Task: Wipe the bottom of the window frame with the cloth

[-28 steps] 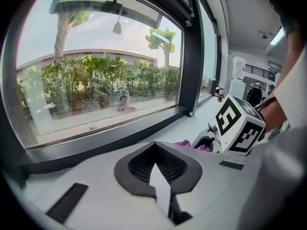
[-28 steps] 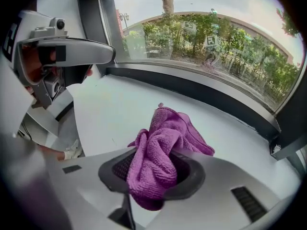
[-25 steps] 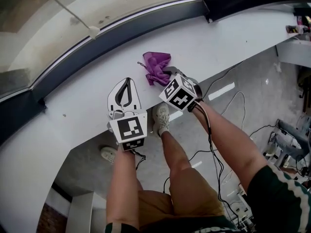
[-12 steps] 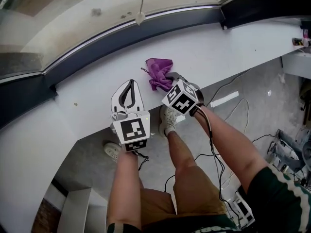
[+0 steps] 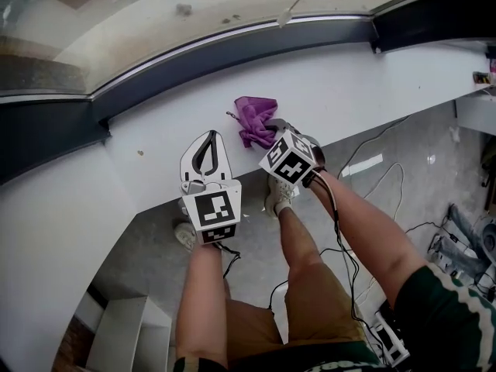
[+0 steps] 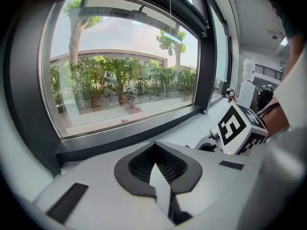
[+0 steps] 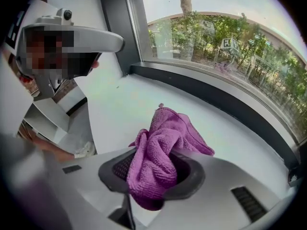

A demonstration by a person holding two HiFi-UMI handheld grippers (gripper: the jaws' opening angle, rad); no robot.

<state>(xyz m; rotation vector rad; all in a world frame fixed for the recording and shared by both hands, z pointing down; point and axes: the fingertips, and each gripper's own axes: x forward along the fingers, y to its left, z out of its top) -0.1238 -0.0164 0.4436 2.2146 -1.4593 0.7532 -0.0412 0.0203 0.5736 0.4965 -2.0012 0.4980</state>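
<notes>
Right gripper (image 5: pixel 269 127) is pinching the purple cloth (image 5: pixel 254 115)
The cloth is bunching between its jaws over the white sill (image 5: pixel 364 76), near the dark window frame (image 5: pixel 232 53); the left gripper (image 5: pixel 208 136) is hovering alongside, jaws pressed together, empty

In the head view the right gripper (image 5: pixel 269 127) has its jaws hidden under its own cube (image 5: pixel 290 159), and the near end of the cloth (image 5: pixel 254 117) is hidden beneath it. The frame (image 5: pixel 232 49) runs off the left and right edges. A speck (image 5: pixel 140 153) on the sill (image 5: pixel 372 84), left of centre, is too small to tell. One shoe (image 5: pixel 184 235) is half hidden behind the left gripper (image 5: pixel 206 135). In the right gripper view the cloth's (image 7: pixel 163 143) lower folds lie out of sight between the jaws, and the frame (image 7: pixel 225 99) leaves at the right edge. In the left gripper view only the right gripper's cube (image 6: pixel 238 128) shows; its jaws lie behind the left gripper's body, lower right.
</notes>
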